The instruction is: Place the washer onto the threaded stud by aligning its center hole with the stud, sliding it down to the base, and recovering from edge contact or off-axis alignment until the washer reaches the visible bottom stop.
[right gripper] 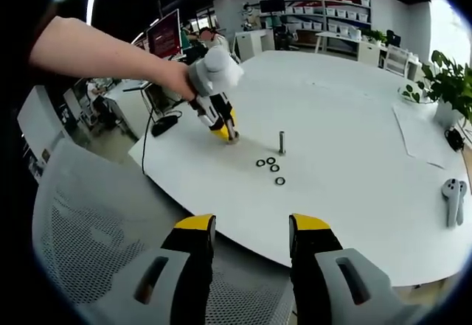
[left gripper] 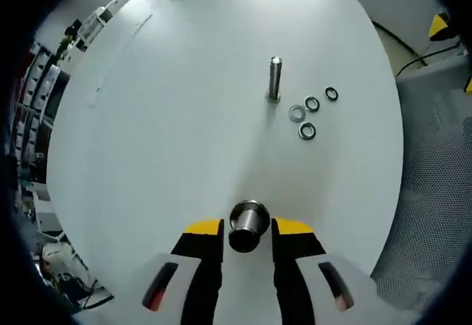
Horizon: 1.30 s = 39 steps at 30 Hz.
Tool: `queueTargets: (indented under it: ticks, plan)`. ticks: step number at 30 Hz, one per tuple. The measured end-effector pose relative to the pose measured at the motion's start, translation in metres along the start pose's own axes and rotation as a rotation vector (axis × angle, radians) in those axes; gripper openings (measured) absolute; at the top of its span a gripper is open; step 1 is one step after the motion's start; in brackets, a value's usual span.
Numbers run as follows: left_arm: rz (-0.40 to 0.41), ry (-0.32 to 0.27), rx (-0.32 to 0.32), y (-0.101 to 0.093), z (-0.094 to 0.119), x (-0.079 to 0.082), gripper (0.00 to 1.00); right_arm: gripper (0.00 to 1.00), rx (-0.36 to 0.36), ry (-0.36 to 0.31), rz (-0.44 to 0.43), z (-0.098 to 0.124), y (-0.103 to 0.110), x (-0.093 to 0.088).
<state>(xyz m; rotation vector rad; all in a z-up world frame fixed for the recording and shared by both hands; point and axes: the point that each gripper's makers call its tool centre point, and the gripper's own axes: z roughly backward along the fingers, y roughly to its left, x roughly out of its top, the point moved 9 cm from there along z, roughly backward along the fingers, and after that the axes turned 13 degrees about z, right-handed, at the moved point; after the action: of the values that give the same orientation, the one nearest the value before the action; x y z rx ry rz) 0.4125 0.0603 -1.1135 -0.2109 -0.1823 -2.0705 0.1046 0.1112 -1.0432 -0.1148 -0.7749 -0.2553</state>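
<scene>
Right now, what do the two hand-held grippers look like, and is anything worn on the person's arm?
Both match: the left hand-held gripper and the right hand-held gripper have light grey bodies, black jaws with yellow tips, and a dark slot on each side, reddish on the left one. In the right gripper view, the left one shows a rounded pale grey housing. The person's forearm is bare, no sleeve showing.

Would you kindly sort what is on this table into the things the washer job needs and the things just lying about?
For the job:
- threaded stud, upright on the white table
- four washers lying beside it
- metal nut between the left gripper jaws

Lying about:
- sheets of paper
- potted plant
- mesh chair
</scene>
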Motion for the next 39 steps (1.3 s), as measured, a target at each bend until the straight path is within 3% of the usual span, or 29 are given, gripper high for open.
queueTargets:
  ticks: [3, 9, 12, 17, 23, 25, 28, 30, 34, 39]
  plan:
    - [0.035, -0.03, 0.002, 0.006, 0.008, -0.006, 0.24, 0.42, 0.006, 0.0, 0.001, 0.0, 0.002, 0.0]
    - [0.074, -0.111, 0.019, -0.004, 0.036, -0.014, 0.24, 0.43, 0.003, 0.01, 0.009, -0.002, 0.001, -0.002]
    - [0.058, -0.151, 0.039, -0.003, 0.043, -0.024, 0.24, 0.43, 0.001, 0.013, 0.014, -0.001, 0.002, -0.001]
    - [0.149, -0.257, 0.025, -0.006, 0.066, -0.039, 0.24, 0.43, -0.002, 0.014, 0.015, -0.005, 0.001, -0.004]
    - [0.237, -0.364, 0.02, -0.027, 0.09, -0.066, 0.25, 0.43, -0.007, 0.023, 0.028, -0.004, 0.002, -0.004]
    - [0.271, -0.393, 0.023, -0.029, 0.091, -0.081, 0.26, 0.43, -0.008, 0.026, 0.021, -0.002, 0.003, -0.003]
    - [0.326, -0.446, 0.051, -0.035, 0.096, -0.09, 0.25, 0.43, -0.009, 0.029, 0.016, -0.004, 0.001, -0.005]
    - [0.402, -0.465, 0.013, -0.043, 0.098, -0.097, 0.26, 0.43, -0.007, 0.044, 0.025, -0.004, 0.002, -0.006]
    - [0.399, -0.49, 0.024, -0.056, 0.106, -0.109, 0.26, 0.43, -0.005, 0.063, 0.036, -0.004, 0.004, -0.006]
    - [0.451, -0.557, 0.017, -0.066, 0.117, -0.123, 0.26, 0.43, -0.009, 0.065, 0.028, -0.006, 0.002, -0.008]
